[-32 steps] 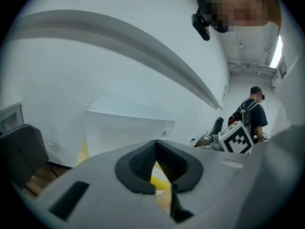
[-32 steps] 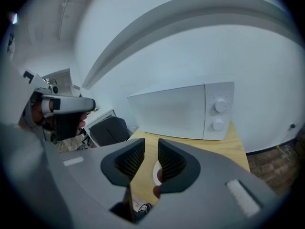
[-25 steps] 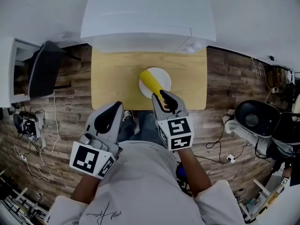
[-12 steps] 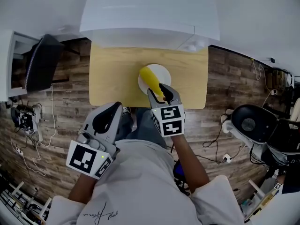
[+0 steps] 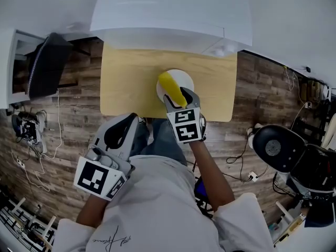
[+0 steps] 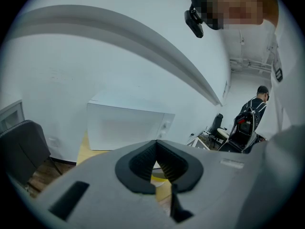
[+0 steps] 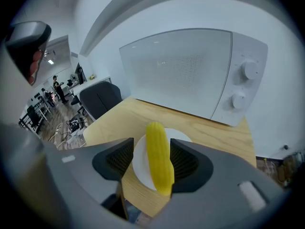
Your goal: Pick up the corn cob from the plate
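room: wood-plank floor (image 5: 79, 119) strewn with cables, a black chair (image 5: 47, 72) at the left, and a white microwave oven (image 5: 168, 20) at the far edge of a light wooden table (image 5: 131, 88).
corn: the smooth yellow corn cob (image 5: 170, 85) lies on the round white plate (image 5: 185, 79), close to the table's near edge. its near end appears to reach past the plate's rim.
right gripper: the grey two-jaw right gripper (image 5: 182, 100) tilts down over the cob's near end. its jaws have just been opening and stand wide apart, with the cob lying lengthwise between the ribbed black pads (image 7: 116, 159). neither pad seems to press on it, though the cob's tip sits close to the right-hand pad.
left gripper: the matching grey left gripper (image 5: 122, 130) is held low, short of the table edge and well apart from the plate. its jaws meet at the tips with nothing between them.
step in hand: by my reading, the approach to the grasp. the cob is straddled but not gripped, and it rests on the plate.
next move: likely to settle a little lower and further along the cob, centre it between the pads, then close firmly and lift straight up.
what it calls for: an even squeeze across the cob's width. a smooth, rounded cob held near its tapered end could slip or swing downward.
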A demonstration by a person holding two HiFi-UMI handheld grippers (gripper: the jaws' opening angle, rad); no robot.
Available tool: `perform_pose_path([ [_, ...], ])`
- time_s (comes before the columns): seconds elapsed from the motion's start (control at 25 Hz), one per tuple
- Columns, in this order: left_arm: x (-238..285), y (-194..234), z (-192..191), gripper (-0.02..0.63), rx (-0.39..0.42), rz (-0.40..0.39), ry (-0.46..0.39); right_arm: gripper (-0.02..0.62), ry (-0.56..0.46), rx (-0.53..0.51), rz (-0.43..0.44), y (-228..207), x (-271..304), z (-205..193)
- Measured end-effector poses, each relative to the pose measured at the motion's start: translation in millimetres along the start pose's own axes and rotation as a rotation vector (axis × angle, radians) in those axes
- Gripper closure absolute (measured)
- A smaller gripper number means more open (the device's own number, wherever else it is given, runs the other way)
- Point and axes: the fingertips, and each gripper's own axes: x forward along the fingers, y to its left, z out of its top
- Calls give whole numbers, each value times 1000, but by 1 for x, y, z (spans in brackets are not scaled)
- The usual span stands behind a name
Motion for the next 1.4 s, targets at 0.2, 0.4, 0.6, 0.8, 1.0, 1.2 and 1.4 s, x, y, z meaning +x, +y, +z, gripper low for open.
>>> perform_pose_path([
  [0.2,-1,3,-2,611,-5,0,11,337,33,-8,-11,-3,12,-5],
  [0.4,-2,5,-6,611,-15,5,18,322,81,-39,-5,-2,26,-12],
  [0.6,-2,5,-9,611,-20,7,24,311,133,-91,-19,-8,39,-21],
  [0.8,-4,6,-13,611,-21,11,31,304,163,-115,-20,-10,50,-29],
  [1.0,-2,7,-19,611,-27,12,44,301,179,-128,-12,-10,61,-33],
  [1.2,-3,8,-19,611,-35,15,44,302,188,-127,-12,-14,66,-34],
  [1.4,-5,12,-22,611,-44,25,53,302,182,-132,-11,-13,71,-30],
])
